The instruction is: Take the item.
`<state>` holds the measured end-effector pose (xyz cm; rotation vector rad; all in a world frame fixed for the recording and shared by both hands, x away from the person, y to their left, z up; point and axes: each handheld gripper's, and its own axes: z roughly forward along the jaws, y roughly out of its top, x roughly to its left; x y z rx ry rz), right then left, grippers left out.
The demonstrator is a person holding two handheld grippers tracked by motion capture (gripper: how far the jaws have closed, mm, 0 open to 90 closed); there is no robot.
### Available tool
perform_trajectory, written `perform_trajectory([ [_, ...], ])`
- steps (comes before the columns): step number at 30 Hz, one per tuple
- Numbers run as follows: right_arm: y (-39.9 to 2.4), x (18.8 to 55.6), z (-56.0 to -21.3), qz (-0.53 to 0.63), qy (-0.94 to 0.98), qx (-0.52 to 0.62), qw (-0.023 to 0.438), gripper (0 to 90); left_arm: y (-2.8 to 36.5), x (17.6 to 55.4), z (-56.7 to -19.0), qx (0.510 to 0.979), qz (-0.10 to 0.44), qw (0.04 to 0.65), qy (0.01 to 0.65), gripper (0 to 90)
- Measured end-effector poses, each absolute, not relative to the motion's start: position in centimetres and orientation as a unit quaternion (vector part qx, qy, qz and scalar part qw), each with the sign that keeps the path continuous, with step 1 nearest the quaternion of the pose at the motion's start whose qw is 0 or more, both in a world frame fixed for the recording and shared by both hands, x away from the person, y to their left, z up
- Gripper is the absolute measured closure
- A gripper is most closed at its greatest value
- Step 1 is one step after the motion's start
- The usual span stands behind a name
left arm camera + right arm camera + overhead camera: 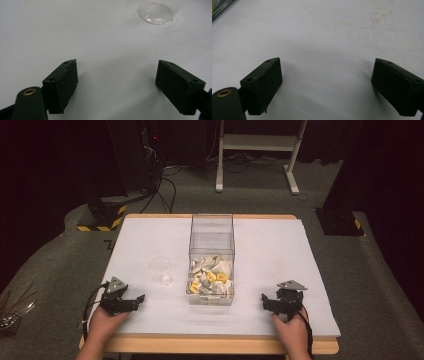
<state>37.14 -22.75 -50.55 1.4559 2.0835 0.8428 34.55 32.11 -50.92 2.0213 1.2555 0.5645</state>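
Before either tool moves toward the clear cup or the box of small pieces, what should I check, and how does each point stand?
1. Left tool open, nothing between jaws: ok.
2. Right tool open, nothing between jaws: ok.
3. Clear cup upright, apart from the box: ok.
4. Clear box open-topped, pieces heaped at its near end: ok.
5. Cup empty: cannot tell.

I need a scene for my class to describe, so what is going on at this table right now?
A person sits at a white table with a two-jaw gripper in each hand. The left gripper and the right gripper both rest low near the front edge, jaws open and holding nothing. Between them stands a clear box with small white, grey and yellow pieces in its near end. A clear plastic cup stands left of the box, ahead of the left gripper.
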Motion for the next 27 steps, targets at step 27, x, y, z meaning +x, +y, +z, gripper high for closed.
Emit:
perform_trajectory([
  [27,-22.86,37.08,-50.51,0.307,0.759,0.528,0.226,9.7,32.15,34.54,-50.85,0.777,0.215,0.338,0.485,18.5],
])
